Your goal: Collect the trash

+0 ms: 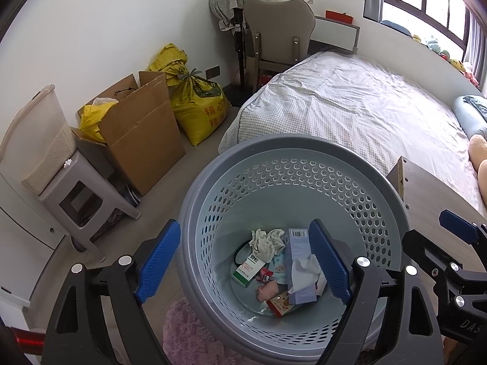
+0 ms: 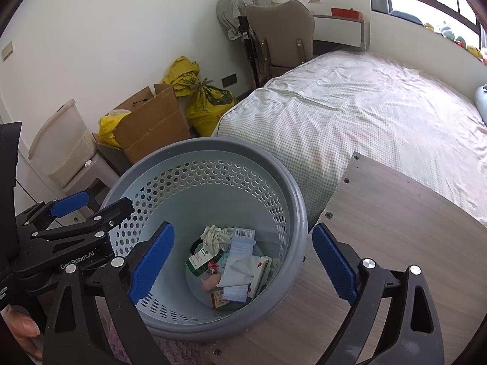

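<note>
- Jaws of the left gripper (image 1: pixel 243 261) stand wide apart and hold nothing; one blue pad hangs outside the basket wall, the other over the basket interior.
- Jaws of the right gripper (image 2: pixel 243 263) are likewise spread and empty, straddling the basket rim on the tabletop side.
- Trash location — the grey perforated basket (image 1: pixel 344 164) stands on the floor between the bed (image 1: pixel 350 103) and the pink rug (image 1: pixel 188 331), just beside the wooden tabletop (image 2: pixel 395 213).
- Basket contents, resting on the bottom: a crumpled paper wad (image 1: pixel 264 241), a green-and-white medicine box (image 1: pixel 248 269), a pale blue carton (image 2: pixel 240 240), a white tissue (image 1: pixel 304 269), a small red-patterned box (image 1: pixel 281 301) and several small wrappers.
- Progress estimate: collection appears largely complete — several items are already deposited, and neither gripper carries anything.
- Remaining work: the visible part of the tabletop, the bed cover and the nearby floor show no loose trash. Areas behind the cameras are out of view, so further items cannot be ruled out.
</note>
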A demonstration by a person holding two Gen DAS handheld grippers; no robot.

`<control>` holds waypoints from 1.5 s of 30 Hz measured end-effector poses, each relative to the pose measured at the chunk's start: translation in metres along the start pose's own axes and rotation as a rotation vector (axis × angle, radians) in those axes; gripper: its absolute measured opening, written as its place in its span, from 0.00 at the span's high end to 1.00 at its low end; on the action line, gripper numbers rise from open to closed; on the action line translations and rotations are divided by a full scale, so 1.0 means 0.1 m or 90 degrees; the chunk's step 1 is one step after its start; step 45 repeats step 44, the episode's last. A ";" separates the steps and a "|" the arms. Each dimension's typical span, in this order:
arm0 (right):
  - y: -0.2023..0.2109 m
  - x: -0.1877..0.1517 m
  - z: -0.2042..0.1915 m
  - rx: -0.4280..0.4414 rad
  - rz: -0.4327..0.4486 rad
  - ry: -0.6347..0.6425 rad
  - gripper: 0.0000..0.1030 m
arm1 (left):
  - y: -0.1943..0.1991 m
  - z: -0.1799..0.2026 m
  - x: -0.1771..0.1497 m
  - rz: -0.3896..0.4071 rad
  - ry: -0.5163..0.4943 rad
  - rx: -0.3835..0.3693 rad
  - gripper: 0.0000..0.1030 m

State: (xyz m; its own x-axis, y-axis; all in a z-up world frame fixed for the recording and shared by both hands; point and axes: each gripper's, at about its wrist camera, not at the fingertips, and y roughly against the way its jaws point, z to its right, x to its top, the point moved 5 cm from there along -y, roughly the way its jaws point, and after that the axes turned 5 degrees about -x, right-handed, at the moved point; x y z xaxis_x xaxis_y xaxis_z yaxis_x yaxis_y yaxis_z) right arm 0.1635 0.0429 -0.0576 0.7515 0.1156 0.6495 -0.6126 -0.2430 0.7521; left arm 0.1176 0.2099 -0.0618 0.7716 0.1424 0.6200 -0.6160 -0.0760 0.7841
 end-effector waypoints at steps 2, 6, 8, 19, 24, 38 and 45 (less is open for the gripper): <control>0.00 0.00 0.00 -0.001 0.000 0.000 0.12 | 0.00 -0.02 0.01 -0.001 0.002 -0.001 0.19; 0.00 0.00 0.00 -0.001 0.000 0.001 0.12 | 0.01 -0.02 0.01 0.001 -0.002 0.006 0.19; 0.02 0.00 0.01 0.000 0.002 0.001 0.12 | 0.02 -0.01 0.01 0.002 -0.003 0.008 0.19; 0.06 0.00 0.02 -0.002 0.009 -0.001 0.11 | 0.04 0.02 0.02 0.003 -0.005 0.010 0.19; 0.06 0.00 0.02 -0.004 0.011 0.001 0.11 | 0.04 0.04 0.02 0.003 -0.008 0.010 0.19; 0.07 -0.01 0.00 -0.002 0.010 0.002 0.11 | 0.05 0.06 0.01 0.002 -0.010 0.010 0.19; 0.07 -0.01 0.00 -0.002 0.010 0.003 0.11 | 0.05 0.04 0.01 0.003 -0.008 0.012 0.19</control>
